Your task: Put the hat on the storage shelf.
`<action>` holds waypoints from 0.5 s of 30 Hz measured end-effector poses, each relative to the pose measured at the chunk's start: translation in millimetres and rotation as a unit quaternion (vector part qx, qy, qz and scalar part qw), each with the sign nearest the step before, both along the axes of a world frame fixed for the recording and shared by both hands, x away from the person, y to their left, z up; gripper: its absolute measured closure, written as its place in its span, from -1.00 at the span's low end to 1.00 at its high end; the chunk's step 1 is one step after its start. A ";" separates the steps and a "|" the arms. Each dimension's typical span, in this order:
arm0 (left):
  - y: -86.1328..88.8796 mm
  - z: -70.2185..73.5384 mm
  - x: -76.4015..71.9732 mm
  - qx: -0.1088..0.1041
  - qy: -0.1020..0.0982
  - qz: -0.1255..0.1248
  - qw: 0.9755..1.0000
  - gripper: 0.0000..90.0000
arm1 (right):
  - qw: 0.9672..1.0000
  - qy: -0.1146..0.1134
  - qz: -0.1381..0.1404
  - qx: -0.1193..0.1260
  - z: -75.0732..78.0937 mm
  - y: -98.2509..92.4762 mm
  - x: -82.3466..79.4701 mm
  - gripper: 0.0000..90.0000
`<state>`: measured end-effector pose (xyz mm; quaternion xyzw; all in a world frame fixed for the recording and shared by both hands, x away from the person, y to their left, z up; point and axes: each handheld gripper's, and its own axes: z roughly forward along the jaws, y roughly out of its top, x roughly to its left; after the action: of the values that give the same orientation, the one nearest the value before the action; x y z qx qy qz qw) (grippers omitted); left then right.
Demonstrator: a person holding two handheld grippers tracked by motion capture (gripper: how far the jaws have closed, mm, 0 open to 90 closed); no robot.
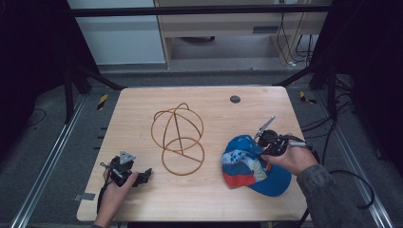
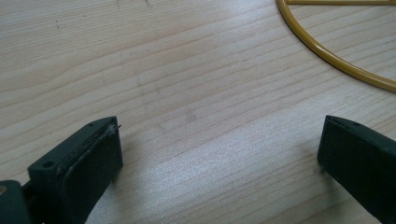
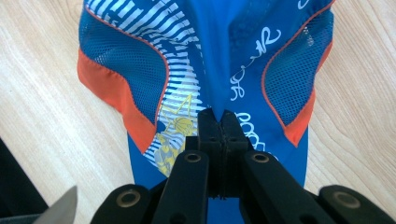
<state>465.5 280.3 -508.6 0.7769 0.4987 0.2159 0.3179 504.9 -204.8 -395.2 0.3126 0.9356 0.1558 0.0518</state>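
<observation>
A blue cap (image 1: 242, 164) with white stripes, orange trim and mesh panels lies on the right of the wooden table (image 1: 209, 197). My right gripper (image 1: 260, 151) is at its far right side. In the right gripper view the cap (image 3: 210, 46) spreads out beneath my right gripper (image 3: 219, 116), whose jaws are pressed together over the blue middle panel, shut on its fabric. A golden wire hat stand (image 1: 183, 174) stands mid-table. My left gripper (image 1: 146, 175) rests low at the front left, open. Nothing lies between the jaws of the left gripper (image 2: 222, 128), and the stand's base ring (image 2: 327, 53) curves past ahead.
A small dark round hole (image 1: 235, 99) sits near the table's far edge. Bare wood lies between the stand and the left gripper. Cables (image 1: 351, 190) trail off the table's right side. Dark frame rails run along both sides of the table.
</observation>
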 end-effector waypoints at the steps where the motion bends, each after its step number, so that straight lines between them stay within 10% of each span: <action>1: 0.0 0.0 0.0 0.000 0.000 0.000 1.000 -1.00 | 1.000 0.001 -0.001 0.000 2.1 0.0 -0.3 1.00; 15: -0.6 -0.2 -0.3 -0.001 -0.001 -0.002 1.000 -1.00 | 0.999 -0.027 0.022 0.005 71.7 0.9 -2.5 1.00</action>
<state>465.2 279.7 -508.8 0.7771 0.4972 0.2161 0.3196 502.4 -203.9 -323.5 0.2876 0.9397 0.1706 0.0721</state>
